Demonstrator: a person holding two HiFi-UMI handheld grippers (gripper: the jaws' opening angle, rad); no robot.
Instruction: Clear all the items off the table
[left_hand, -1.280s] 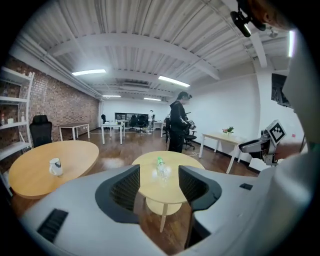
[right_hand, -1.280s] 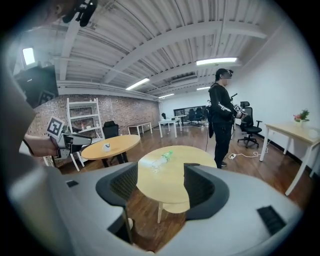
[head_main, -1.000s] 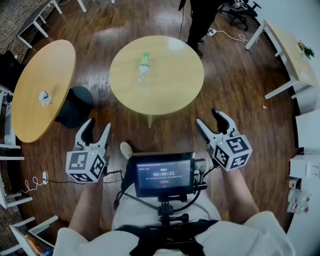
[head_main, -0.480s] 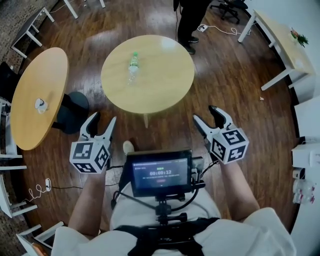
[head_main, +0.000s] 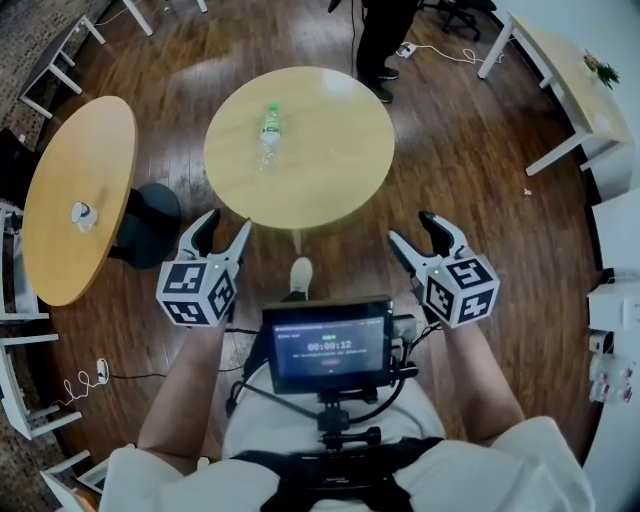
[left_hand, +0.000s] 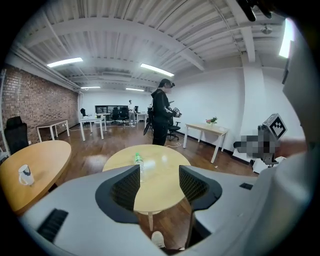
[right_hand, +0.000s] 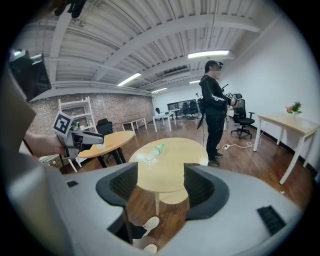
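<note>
A clear plastic bottle (head_main: 267, 134) with a green cap and label lies on its side on the round wooden table (head_main: 330, 170); it also shows in the left gripper view as the bottle (left_hand: 138, 161) and in the right gripper view as the bottle (right_hand: 152, 151). My left gripper (head_main: 223, 232) is held in the air short of the table's near edge, jaws apart and empty. My right gripper (head_main: 422, 232) hangs likewise at the right, open with nothing between its fingers. Both point toward the table.
A second round table (head_main: 85, 150) at the left carries a white cup (head_main: 84, 213), with a dark stool (head_main: 150, 205) beside it. A person in black (head_main: 385, 40) stands beyond the table. A white desk (head_main: 560, 80) stands at the right. My foot (head_main: 299, 277) steps forward on the wood floor.
I have walked closer to the round table. The left gripper has moved forward and to the right. A foot now shows between the grippers. Both jaws stay as they were.
</note>
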